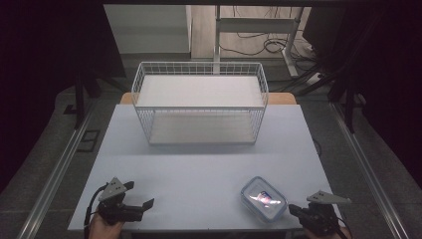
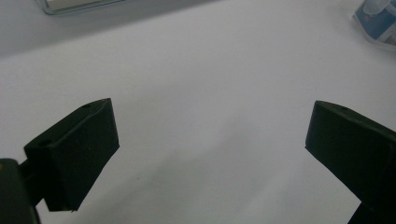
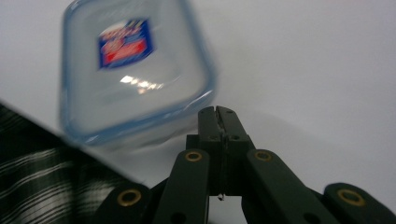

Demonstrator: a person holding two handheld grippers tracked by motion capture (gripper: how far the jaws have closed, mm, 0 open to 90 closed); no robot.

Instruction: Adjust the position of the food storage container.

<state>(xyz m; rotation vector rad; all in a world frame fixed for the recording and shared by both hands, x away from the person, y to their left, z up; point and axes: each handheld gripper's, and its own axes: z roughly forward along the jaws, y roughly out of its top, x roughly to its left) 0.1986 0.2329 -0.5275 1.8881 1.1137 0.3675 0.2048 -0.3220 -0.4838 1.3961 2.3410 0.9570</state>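
Right gripper view: container [image 3: 135,74] label, blurry; jaws shut

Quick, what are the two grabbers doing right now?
Left gripper: open, nothing between its jaws.
Right gripper: closed, holding nothing, beside the container.

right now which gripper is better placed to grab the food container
Right. The right gripper sits just beside the container, though its jaws are shut. The left gripper is open but across the table.

a clear container [image 1: 263,198] with blue rim and red-blue label, white wire basket [image 1: 200,103], pale grey table [image 1: 199,164].
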